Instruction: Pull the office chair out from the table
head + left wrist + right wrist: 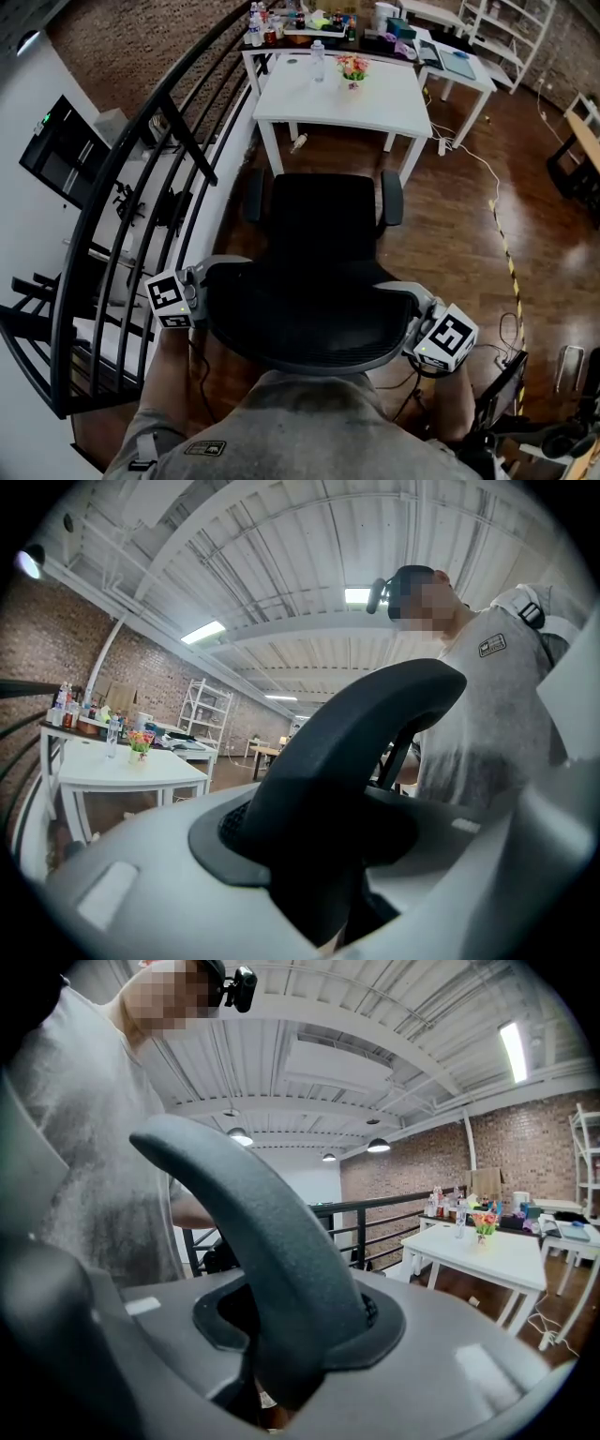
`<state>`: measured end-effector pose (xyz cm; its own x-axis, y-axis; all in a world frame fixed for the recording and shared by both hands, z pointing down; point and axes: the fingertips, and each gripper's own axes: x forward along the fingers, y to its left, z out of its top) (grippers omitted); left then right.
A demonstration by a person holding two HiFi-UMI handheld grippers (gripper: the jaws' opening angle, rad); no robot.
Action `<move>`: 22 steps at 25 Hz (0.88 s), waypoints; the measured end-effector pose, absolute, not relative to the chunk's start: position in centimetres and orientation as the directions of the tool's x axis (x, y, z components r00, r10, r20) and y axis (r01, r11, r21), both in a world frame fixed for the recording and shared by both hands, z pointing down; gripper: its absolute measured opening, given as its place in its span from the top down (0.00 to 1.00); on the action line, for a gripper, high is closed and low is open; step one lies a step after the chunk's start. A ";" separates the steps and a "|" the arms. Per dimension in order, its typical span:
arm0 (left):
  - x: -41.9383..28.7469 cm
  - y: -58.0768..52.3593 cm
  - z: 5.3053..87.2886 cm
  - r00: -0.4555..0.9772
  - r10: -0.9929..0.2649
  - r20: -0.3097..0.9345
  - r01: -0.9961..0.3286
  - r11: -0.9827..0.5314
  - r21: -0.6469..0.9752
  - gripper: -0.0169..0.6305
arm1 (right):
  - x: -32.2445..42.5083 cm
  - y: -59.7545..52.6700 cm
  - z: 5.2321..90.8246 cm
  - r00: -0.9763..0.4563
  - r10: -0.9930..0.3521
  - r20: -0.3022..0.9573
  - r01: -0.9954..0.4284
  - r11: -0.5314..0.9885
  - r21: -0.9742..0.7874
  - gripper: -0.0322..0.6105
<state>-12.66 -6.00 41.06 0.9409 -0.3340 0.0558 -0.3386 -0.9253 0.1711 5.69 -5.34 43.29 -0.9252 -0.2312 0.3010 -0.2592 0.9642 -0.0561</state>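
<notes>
The black office chair (319,220) stands on the wood floor a short way in front of the white table (337,94), its seat facing the table and its curved backrest (309,319) nearest me. My left gripper (208,286) is shut on the backrest's left edge, and my right gripper (412,317) is shut on its right edge. In the left gripper view the dark backrest rim (347,752) runs up between the jaws of the left gripper (328,855). The right gripper view shows that rim (272,1241) rising out of the right gripper (281,1354) in the same way.
A black metal railing (141,169) runs along the left, close to the chair. On the white table stand a small flower pot (352,67) and a bottle (318,56). A white cable (487,173) and striped floor tape (511,262) lie to the right. More tables (455,66) stand behind.
</notes>
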 end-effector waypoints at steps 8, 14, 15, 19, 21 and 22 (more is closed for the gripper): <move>-13.4 -2.8 40.9 0.949 -0.311 0.052 -0.316 -0.935 0.163 0.66 | 5.1 -1.9 43.1 -0.919 -0.252 0.303 -0.284 0.956 -0.067 0.70; -15.4 -0.7 40.8 0.955 -0.294 0.040 -0.297 -0.941 0.161 0.66 | 3.1 0.6 43.0 -0.913 -0.271 0.306 -0.305 0.950 -0.069 0.70; -15.7 -0.3 40.9 0.956 -0.292 0.037 -0.294 -0.941 0.164 0.66 | 2.7 1.0 43.1 -0.912 -0.269 0.308 -0.306 0.949 -0.074 0.70; -16.2 1.0 41.1 0.960 -0.279 0.036 -0.281 -0.945 0.166 0.66 | 2.2 2.6 43.3 -0.909 -0.276 0.312 -0.316 0.945 -0.084 0.70; -16.3 1.7 41.1 0.960 -0.276 0.032 -0.278 -0.947 0.163 0.66 | 2.2 3.2 43.3 -0.907 -0.279 0.315 -0.319 0.944 -0.083 0.70; -16.3 1.9 41.1 0.961 -0.276 0.030 -0.277 -0.947 0.162 0.66 | 2.2 3.5 43.3 -0.906 -0.280 0.316 -0.320 0.944 -0.082 0.70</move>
